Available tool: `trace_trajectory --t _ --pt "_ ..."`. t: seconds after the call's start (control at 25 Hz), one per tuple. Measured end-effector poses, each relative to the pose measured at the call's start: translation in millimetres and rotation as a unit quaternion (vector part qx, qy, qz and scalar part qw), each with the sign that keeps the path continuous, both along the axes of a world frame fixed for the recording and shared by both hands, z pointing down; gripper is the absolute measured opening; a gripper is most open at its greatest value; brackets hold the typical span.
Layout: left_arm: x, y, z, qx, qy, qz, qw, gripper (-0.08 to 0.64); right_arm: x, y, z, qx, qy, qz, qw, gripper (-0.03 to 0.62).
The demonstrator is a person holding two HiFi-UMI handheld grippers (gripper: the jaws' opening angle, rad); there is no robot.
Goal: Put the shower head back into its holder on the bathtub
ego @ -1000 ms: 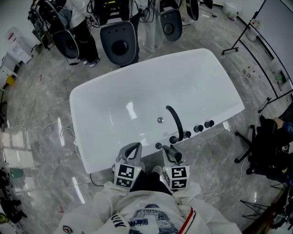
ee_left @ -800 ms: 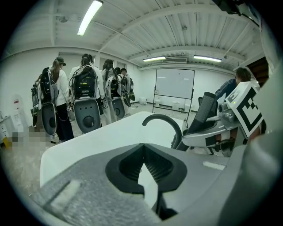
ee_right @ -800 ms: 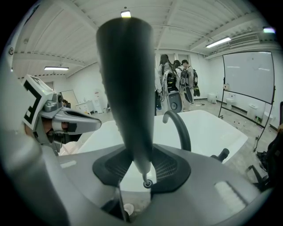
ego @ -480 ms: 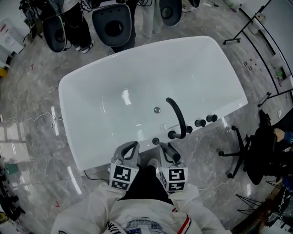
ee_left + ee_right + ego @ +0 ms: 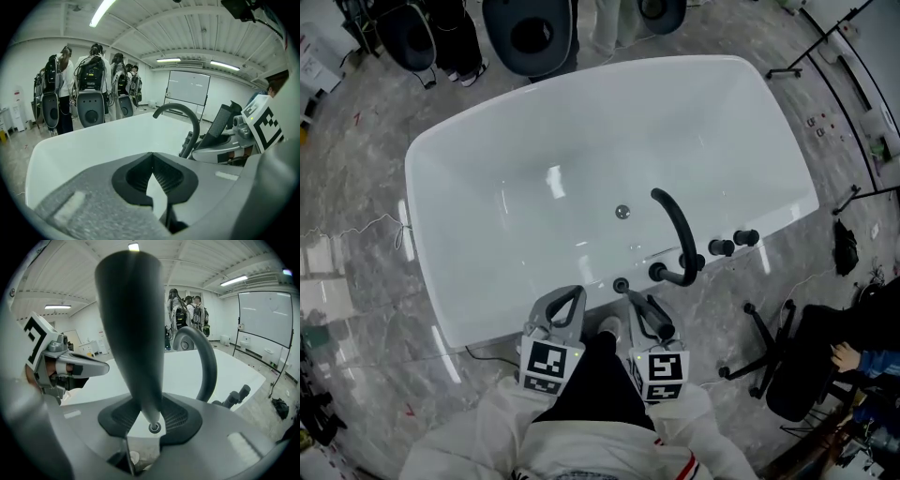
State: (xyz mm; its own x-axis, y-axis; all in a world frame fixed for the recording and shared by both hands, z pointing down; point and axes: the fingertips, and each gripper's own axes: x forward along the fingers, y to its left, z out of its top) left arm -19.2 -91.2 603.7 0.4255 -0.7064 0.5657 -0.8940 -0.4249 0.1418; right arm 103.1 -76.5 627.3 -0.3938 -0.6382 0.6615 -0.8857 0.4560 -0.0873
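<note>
A white bathtub (image 5: 487, 187) fills the middle of the head view. On its near rim stand a black curved spout (image 5: 675, 225), two black knobs (image 5: 734, 243) and a small round black holder (image 5: 622, 284). My right gripper (image 5: 652, 319) is shut on the shower head (image 5: 133, 333), a dark tapering wand. Its narrow end sits between the pads and its broad end points up and away, just short of the holder. My left gripper (image 5: 577, 294) hangs beside it on the left, shut with nothing in it (image 5: 151, 161). No hose shows.
Several people wearing backpack rigs (image 5: 89, 89) stand beyond the tub's far side. A black office chair (image 5: 783, 370) and a seated person's hand (image 5: 844, 356) are at the right. Light stands (image 5: 825, 56) and a thin floor cable (image 5: 356, 234) ring the tub on the marble floor.
Both grippers have sunk toward the tub's near rim, the right one still holding the shower head. The head view has shifted, so the tub sits higher and larger in frame.
</note>
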Motion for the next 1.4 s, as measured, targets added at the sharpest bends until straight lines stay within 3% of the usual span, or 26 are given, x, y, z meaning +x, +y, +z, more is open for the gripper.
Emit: trace_trajectory --t 0.8,1.4 --pt "13.2 12.9 66.2 -0.034 0.024 0.004 0.9991 0.000 1.5 5.7 70.5 -0.036 0.010 -0.006 0.999 0.138" --pt "12.6 9.1 102.0 -0.062 0.027 -0.001 0.9977 0.002 -8.5 1.0 90.8 -0.050 0.017 -0.004 0.999 0.137"
